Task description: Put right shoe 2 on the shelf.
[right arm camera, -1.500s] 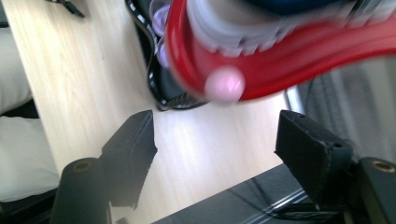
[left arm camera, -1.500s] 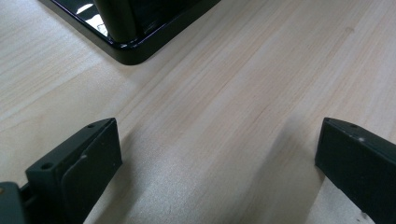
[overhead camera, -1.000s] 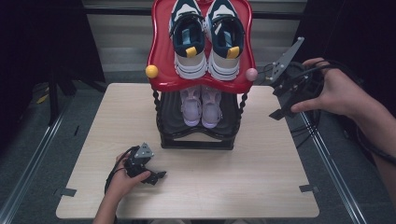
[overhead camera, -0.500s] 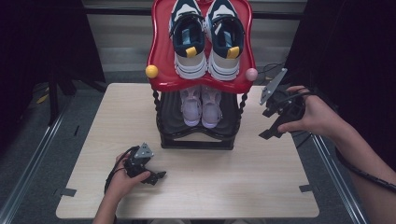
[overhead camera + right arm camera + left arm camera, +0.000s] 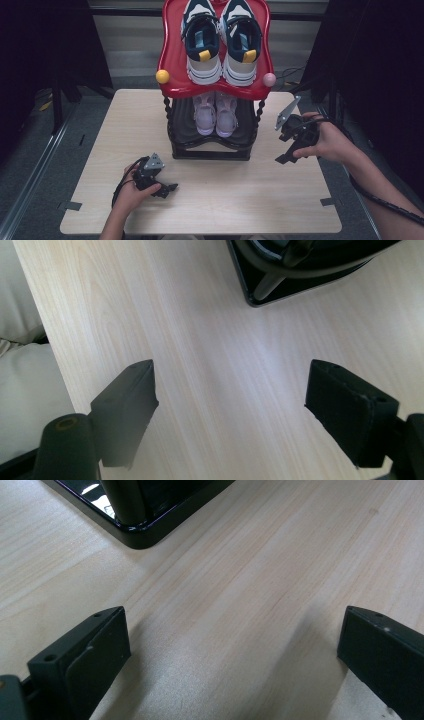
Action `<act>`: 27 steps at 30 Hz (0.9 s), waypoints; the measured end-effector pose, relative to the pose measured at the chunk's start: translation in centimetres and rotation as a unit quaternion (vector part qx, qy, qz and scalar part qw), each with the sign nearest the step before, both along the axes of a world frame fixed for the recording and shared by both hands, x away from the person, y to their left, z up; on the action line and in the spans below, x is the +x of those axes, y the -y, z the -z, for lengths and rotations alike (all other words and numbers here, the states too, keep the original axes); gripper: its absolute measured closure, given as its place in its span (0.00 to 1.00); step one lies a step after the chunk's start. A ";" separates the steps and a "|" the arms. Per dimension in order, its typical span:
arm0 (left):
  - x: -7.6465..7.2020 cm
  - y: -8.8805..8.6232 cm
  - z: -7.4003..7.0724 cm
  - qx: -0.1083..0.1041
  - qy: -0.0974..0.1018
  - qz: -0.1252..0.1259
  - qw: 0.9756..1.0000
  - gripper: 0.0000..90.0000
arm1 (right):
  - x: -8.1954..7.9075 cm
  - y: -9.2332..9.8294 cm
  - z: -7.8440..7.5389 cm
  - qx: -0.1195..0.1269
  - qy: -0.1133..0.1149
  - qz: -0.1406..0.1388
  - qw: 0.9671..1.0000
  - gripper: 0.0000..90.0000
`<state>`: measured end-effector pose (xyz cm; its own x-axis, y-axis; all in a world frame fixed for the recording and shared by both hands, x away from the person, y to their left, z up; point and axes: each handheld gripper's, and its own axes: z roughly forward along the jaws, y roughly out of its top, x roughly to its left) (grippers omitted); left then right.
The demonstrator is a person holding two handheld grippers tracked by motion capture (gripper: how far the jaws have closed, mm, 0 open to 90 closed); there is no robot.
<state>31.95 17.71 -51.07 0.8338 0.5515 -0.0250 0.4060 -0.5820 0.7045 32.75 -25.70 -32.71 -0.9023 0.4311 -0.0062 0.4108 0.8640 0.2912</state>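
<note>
The rack (image 5: 212, 145) stands at the upper middle of the high view, on the far half of the table (image 5: 200, 200). Its red top shelf (image 5: 172, 65) carries a pair of white and navy sneakers (image 5: 222, 40), toes towards the lower edge of the frame, with a yellow knob (image 5: 162, 76) at its left corner and a pink knob (image 5: 269, 79) at its right. Below, on the black lower shelf (image 5: 182, 132), sits a pair of pale lilac shoes (image 5: 216, 112), between twisted black posts.

The right gripper (image 5: 286, 150) is at the right of the high view, just beside the rack's lower right corner and apart from it, held over the table in the person's right hand (image 5: 325, 142). Its jaws stand wide apart with only bare wood between them; in the right gripper view the rack's black base (image 5: 300, 287) lies at the top of the frame, clear of both jaws.

The left gripper (image 5: 167, 189) is at the lower left of the high view, low over the table in the left hand (image 5: 135, 192), in front of the rack's left corner. Its jaws are spread wide too, nothing between them, and the base's corner (image 5: 135, 530) shows at the upper left of the left gripper view.
</note>
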 end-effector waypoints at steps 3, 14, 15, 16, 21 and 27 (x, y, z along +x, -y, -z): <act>0.0 0.0 0.0 0.000 0.000 0.000 1.000 0.00 | -0.1 0.2 1.2 -0.001 -0.009 0.003 1.000 0.22; 0.0 0.0 0.0 0.001 -0.003 0.001 1.000 0.00 | -0.7 0.4 5.3 0.000 -0.024 0.009 1.000 0.22; 0.0 0.0 0.0 0.001 -0.003 0.000 1.000 0.00 | -0.8 0.5 5.6 0.001 -0.026 0.012 1.000 0.22; 0.0 0.0 0.0 0.001 -0.003 0.000 1.000 0.00 | -0.9 0.5 5.9 0.005 -0.028 0.017 0.999 0.22; 0.0 0.0 0.0 0.001 -0.003 0.000 1.000 0.00 | -1.1 0.8 7.5 0.019 -0.029 0.021 0.999 0.22; 0.0 0.0 0.0 0.001 -0.003 0.001 1.000 0.00 | -1.5 1.2 9.3 0.034 -0.034 0.035 0.998 0.22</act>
<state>31.93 17.72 -51.06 0.8343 0.5506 -0.0284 0.4090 -0.5836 0.7015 31.20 -26.90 -42.00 -0.8670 0.4910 0.0854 0.4907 0.8112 0.3182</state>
